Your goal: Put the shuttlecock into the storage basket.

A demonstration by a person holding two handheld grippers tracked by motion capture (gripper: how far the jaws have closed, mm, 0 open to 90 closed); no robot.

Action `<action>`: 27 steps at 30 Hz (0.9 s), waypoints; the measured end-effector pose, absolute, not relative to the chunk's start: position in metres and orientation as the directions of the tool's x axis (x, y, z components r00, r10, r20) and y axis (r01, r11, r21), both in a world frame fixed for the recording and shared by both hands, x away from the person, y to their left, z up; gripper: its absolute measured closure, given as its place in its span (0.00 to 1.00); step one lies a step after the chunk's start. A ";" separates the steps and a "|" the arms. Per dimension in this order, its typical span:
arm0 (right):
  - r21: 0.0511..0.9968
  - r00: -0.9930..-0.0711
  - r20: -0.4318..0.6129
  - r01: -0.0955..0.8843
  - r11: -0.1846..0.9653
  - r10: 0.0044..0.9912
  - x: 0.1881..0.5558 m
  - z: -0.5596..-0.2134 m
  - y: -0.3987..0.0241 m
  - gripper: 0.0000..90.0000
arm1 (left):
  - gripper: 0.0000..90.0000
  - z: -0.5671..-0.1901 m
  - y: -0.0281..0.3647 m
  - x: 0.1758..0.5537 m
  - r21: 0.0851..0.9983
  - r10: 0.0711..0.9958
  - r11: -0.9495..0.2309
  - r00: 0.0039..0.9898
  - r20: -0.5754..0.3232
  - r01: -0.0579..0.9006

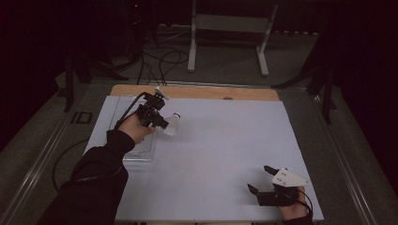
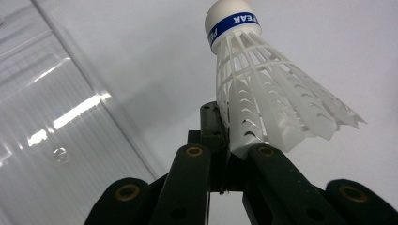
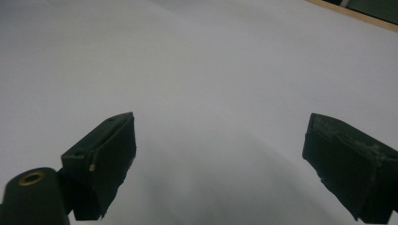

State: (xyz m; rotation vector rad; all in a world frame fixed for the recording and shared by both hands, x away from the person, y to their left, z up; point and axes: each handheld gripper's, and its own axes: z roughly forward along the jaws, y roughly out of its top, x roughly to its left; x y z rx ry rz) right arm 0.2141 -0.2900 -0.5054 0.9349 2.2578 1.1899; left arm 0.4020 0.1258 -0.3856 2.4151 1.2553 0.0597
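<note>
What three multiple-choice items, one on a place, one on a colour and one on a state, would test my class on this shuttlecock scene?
1. Where does the clear tray lie on the white sheet?
A. at its left edge
B. at its right edge
C. in its middle

2. What colour is the band around the head of the shuttlecock?
A. red
B. blue
C. green

3. How do the fingers of the right gripper stand?
A. shut on the shuttlecock
B. shut on nothing
C. open, with nothing between them

Answers:
1 A: the high view shows it beside the left gripper.
2 B: the left gripper view shows a blue band on the white head.
3 C: the right gripper view shows bare sheet between them.
</note>
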 end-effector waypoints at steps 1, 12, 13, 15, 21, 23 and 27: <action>0.836 -0.685 -0.054 0.367 0.408 0.727 0.214 -0.505 -0.290 0.11 | 1.00 -0.385 0.127 0.402 0.383 0.791 -0.506 0.593 -0.152 0.773; 0.836 -0.688 -0.057 0.363 0.411 0.724 0.214 -0.505 -0.289 0.11 | 1.00 -0.377 0.145 0.402 0.406 0.811 -0.470 0.565 -0.152 0.784; 0.836 -0.688 -0.057 0.364 0.411 0.724 0.214 -0.505 -0.288 0.11 | 1.00 -0.377 0.147 0.402 0.408 0.813 -0.471 0.564 -0.143 0.782; 0.837 -0.689 -0.058 0.361 0.412 0.722 0.214 -0.505 -0.288 0.11 | 1.00 -0.377 0.151 0.403 0.410 0.817 -0.465 0.558 -0.144 0.785; 0.839 -0.690 -0.056 0.359 0.408 0.722 0.214 -0.505 -0.289 0.11 | 1.00 -0.376 0.162 0.405 0.414 0.832 -0.441 0.535 -0.144 0.796; 0.839 -0.690 -0.057 0.358 0.409 0.721 0.214 -0.505 -0.288 0.11 | 1.00 -0.376 0.163 0.405 0.417 0.836 -0.433 0.529 -0.145 0.799; 0.841 -0.693 -0.058 0.354 0.409 0.719 0.213 -0.505 -0.288 0.11 | 1.00 -0.375 0.172 0.406 0.421 0.844 -0.421 0.517 -0.142 0.803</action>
